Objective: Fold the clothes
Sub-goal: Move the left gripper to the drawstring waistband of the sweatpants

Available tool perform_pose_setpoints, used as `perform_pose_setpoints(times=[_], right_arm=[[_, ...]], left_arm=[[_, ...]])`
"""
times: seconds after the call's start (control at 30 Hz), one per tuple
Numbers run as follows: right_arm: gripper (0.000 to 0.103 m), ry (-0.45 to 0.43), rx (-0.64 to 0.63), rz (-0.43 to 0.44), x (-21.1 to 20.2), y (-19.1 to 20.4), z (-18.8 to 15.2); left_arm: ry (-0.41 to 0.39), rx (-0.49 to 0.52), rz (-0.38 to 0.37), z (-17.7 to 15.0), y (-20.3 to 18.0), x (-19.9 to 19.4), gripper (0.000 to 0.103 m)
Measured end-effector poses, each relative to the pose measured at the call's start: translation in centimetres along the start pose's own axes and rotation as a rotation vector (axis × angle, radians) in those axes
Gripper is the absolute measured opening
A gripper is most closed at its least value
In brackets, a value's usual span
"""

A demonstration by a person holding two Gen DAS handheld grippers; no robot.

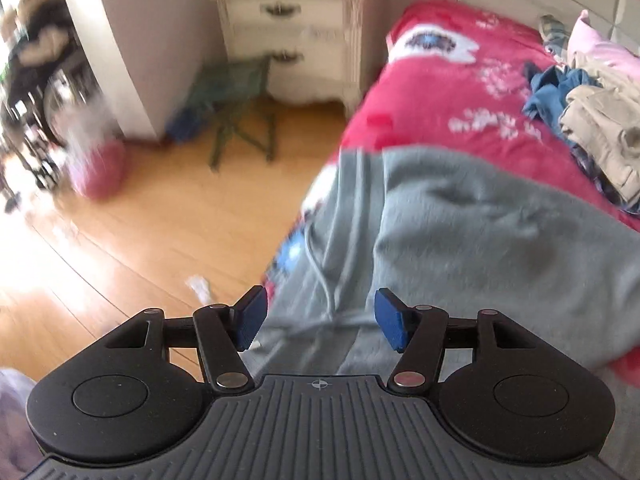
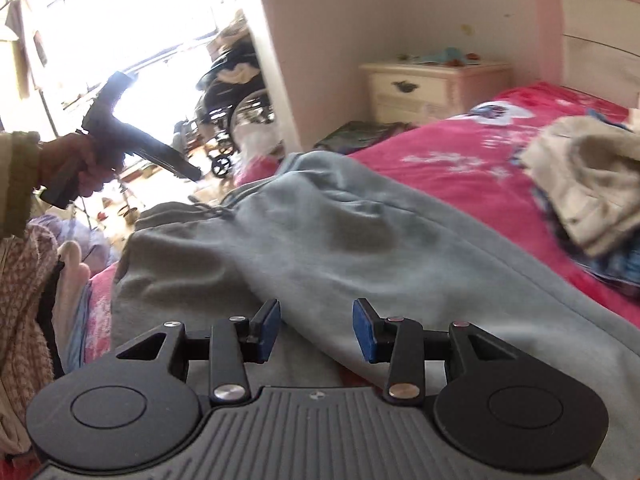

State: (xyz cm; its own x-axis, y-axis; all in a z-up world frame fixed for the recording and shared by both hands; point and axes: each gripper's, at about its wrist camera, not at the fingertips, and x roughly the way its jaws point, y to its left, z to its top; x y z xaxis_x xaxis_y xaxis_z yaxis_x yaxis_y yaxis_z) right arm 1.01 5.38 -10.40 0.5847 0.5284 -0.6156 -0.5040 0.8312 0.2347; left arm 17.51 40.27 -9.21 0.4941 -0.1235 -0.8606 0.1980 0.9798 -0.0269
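A grey pair of sweatpants (image 1: 460,232) lies spread on the red patterned bed cover (image 1: 432,92), its drawstring waist toward the bed's left edge. It fills the middle of the right wrist view (image 2: 340,240) too. My left gripper (image 1: 320,320) is open and empty just above the waist end near the drawstring. My right gripper (image 2: 316,332) is open and empty above the fabric, over a fold edge. The left gripper also shows in the right wrist view (image 2: 120,136), held up in a hand at the far left.
A pile of beige and blue clothes (image 1: 592,120) sits on the bed's right side, also seen in the right wrist view (image 2: 588,188). A white nightstand (image 1: 296,40), green stool (image 1: 236,104), wooden floor (image 1: 140,248), wheelchair (image 2: 236,108) and more garments (image 2: 28,300) are around.
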Motion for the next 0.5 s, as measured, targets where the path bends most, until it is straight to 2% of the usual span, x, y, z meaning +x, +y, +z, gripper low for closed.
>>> perform_pose_setpoints(times=[0.27,0.4,0.5], right_arm=[[0.043,0.057,0.006,0.023,2.4,1.2,-0.1],[0.043,0.073,0.044,0.010,2.8,0.3,-0.5],[0.043,0.076,0.069,0.001,2.8,-0.4,-0.9]], left_arm=[[0.082,-0.025,-0.083,0.9,1.5,4.3,0.060],[0.087,-0.024,-0.154,1.1,1.4,5.1,0.060],[0.093,-0.046,-0.141,1.3,1.6,6.1,0.060]])
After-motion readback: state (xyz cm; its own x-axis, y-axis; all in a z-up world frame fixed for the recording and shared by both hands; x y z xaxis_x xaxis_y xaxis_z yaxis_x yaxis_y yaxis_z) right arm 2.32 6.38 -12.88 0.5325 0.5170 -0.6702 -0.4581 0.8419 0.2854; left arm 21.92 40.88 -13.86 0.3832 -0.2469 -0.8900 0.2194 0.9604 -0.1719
